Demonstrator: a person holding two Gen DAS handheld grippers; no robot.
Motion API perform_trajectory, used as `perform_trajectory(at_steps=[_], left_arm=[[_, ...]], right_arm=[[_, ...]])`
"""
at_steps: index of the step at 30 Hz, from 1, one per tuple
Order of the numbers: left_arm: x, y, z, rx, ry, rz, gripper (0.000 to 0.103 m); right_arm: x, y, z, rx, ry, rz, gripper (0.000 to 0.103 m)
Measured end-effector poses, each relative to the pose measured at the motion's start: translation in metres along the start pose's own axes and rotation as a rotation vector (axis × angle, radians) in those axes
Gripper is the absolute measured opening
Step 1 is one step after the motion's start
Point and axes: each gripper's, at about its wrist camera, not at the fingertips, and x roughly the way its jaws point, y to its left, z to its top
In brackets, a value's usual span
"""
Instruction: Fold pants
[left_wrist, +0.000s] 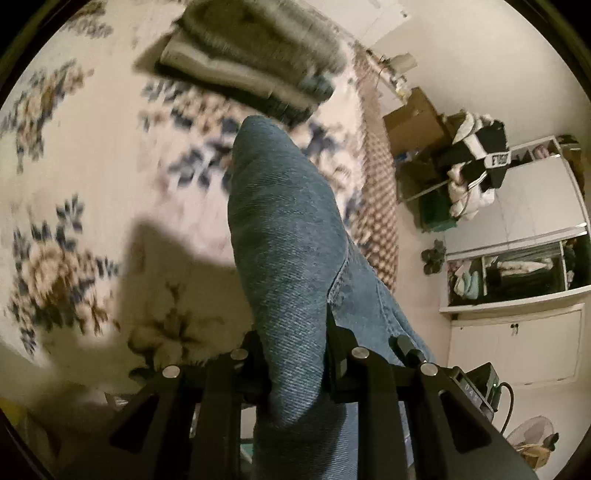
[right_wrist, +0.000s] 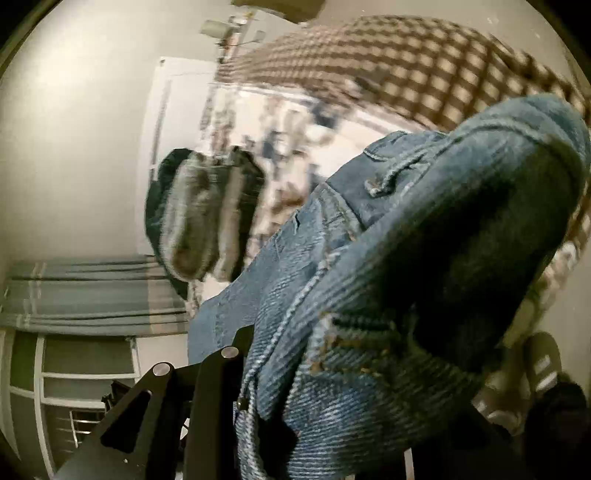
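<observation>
Jeans (left_wrist: 291, 236) are hoisted over the floral bedspread (left_wrist: 92, 158), left gripper (left_wrist: 295, 354) clamped on denim, right gripper (right_wrist: 255, 369) probably pinching the waistband, so heavy floppy fabric wants seam grips.

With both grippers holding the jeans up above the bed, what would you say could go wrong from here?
1. The left gripper pinches only a narrow fold of the jeans; the heavy denim could slip out mid-swing.
2. The right gripper holds bunched waistband fabric, so the legs may land misaligned and creased.
3. A stack of folded clothes sits on the floral bedspread close by; the swinging jeans could topple it.
</observation>
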Motion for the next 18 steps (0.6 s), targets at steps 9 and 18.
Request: perform_trajectory(at_steps=[9, 18], left_arm=[[-0.057, -0.02, 0.163, 0.015, -0.117, -0.066, 0.018], [-0.029, 0.005, 0.389, 0.097, -0.171, -0.092, 0.018]], right_arm=[[0.071, 0.175, 0.051, -0.112, -0.052, 0.093, 0.025], [0.237, 0.327, 0.121, -0.169, -0.152, 0.19, 0.025]])
